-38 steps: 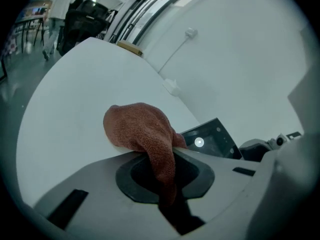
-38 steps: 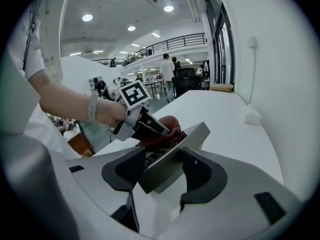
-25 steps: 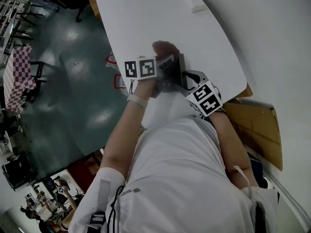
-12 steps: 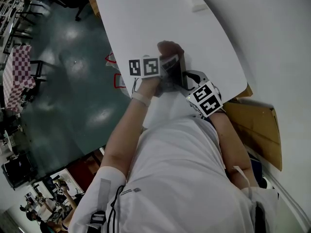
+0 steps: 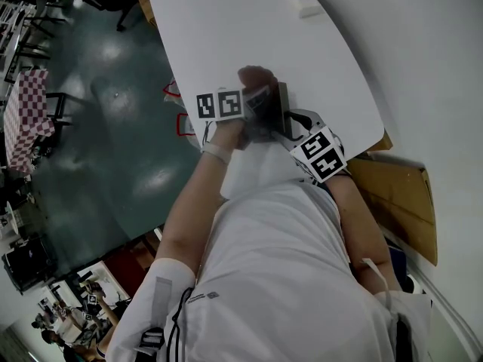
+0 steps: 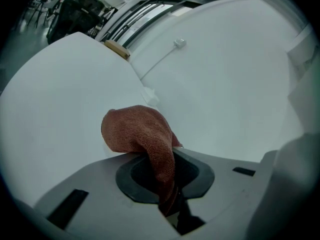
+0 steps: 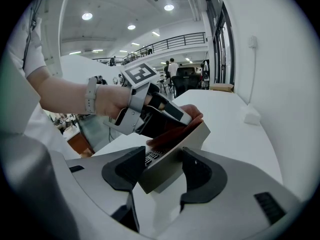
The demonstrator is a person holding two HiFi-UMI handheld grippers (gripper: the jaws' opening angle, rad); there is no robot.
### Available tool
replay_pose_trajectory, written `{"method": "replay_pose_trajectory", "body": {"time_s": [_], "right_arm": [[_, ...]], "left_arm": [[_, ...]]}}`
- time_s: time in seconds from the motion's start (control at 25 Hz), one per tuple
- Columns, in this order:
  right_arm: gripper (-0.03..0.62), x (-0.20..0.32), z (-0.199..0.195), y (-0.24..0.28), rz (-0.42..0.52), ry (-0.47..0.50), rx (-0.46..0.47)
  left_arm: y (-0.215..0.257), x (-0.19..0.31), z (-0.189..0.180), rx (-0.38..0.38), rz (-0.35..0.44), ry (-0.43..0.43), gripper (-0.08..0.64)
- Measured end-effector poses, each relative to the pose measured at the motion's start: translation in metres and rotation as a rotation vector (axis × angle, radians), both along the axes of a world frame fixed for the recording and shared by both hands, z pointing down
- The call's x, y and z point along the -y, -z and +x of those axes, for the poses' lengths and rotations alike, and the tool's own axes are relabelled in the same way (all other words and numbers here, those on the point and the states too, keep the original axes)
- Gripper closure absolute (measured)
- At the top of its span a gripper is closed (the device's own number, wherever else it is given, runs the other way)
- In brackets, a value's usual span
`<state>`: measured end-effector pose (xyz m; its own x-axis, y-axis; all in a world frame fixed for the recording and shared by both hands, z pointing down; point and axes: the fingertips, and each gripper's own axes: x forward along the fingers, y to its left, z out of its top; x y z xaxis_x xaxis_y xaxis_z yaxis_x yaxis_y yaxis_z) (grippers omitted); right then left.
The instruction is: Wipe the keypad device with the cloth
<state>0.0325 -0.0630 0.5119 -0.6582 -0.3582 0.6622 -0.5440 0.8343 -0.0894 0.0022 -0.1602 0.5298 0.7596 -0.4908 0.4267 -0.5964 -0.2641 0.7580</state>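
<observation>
Left gripper (image 6: pixel 167 176): jaws clenched on a cloth (image 6: pixel 142 134). It is rust-brown with a nubbly terry weave, pinched by a narrow tail, and the rest bulges up in a soft rounded wad ahead of the dark rubbery pads.

Right gripper (image 7: pixel 165 169): jaws grasping the keypad device (image 7: pixel 172 156). It is a flat, boxy slab with a pale matte casing and square edges. Rows of small dark keys show on its upper face, just by the left-hand pad. The device is tilted, its far end raised.

From the right gripper view, the cloth lies on the device's upper face at its far end, under the left gripper, and appears to touch it. The left gripper and the hand holding it cover most of that face, so I cannot see how much of the keypad is under the cloth.

From the head view, both grippers meet over the near edge of the table (image 5: pixel 226 29), which is smooth, white and round-cornered. The device (image 5: pixel 281 108) shows as a dark sliver between them.

Surroundings:
- A small white block (image 5: pixel 308 6) sits well apart, toward the table's far end.
- A tan block (image 6: pixel 116 49) sits at the table's far edge.
- A brown board (image 5: pixel 400 194) leans by the white wall at the right.
- The glossy grey-green floor (image 5: pixel 113 127) reflects the ceiling lights.
- A checked table cover (image 5: pixel 26 119) is far off at the left.
- A pale wristband (image 7: pixel 90 96) is on the left wrist.
</observation>
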Motion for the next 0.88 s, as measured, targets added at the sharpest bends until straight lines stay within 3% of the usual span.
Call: {"method": "replay_pose_trajectory", "body": {"time_s": [0.88], "right_arm": [[0.348, 0.001, -0.001, 0.001, 0.000, -0.006, 0.002]], "left_arm": [[-0.061, -0.008, -0.058, 0.131, -0.101, 0.105, 0.508]]}}
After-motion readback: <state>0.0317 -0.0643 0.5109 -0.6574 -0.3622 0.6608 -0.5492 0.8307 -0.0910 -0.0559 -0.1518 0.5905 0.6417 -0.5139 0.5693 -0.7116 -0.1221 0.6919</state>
